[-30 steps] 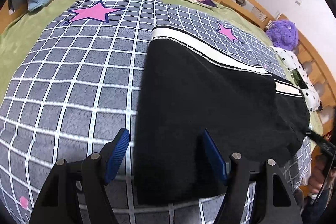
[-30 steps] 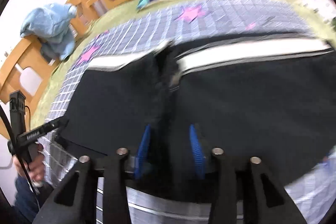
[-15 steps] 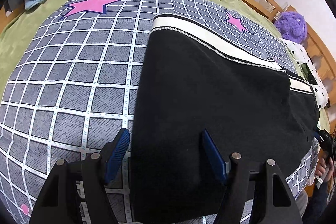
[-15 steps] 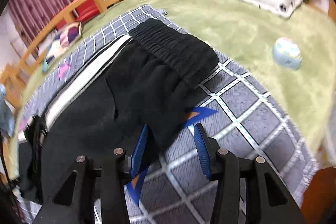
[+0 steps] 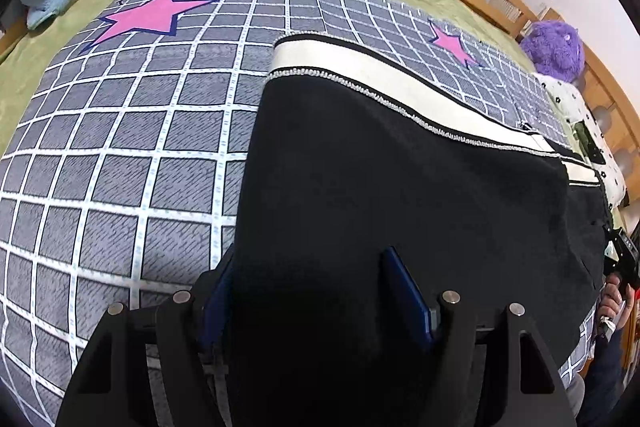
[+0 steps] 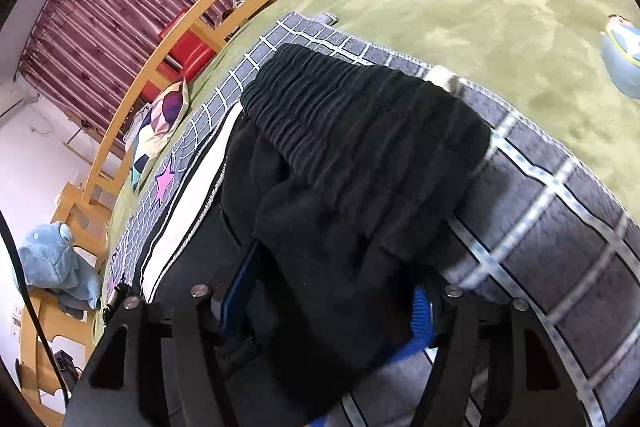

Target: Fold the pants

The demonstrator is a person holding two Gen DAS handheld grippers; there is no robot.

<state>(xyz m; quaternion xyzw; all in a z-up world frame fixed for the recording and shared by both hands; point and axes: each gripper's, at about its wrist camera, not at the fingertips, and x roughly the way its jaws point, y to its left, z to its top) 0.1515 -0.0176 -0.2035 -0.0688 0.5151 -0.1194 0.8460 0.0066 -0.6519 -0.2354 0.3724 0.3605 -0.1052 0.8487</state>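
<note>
Black fleece pants with a white side stripe (image 5: 400, 163) were laid flat on a grey grid-patterned blanket with pink stars (image 5: 120, 131).

Left gripper (image 5: 316, 291): held low over the cloth and pointed along the pant leg, jaws spread wide, black fabric lying between the blue pads (image 5: 404, 291); no grip was seen.

Right gripper (image 6: 332, 303): tilted toward the ribbed elastic waistband (image 6: 340, 115), jaws parted wide, pants fabric bunched between them, waistband just ahead. Whether the fabric was pinched could not be told.
</note>
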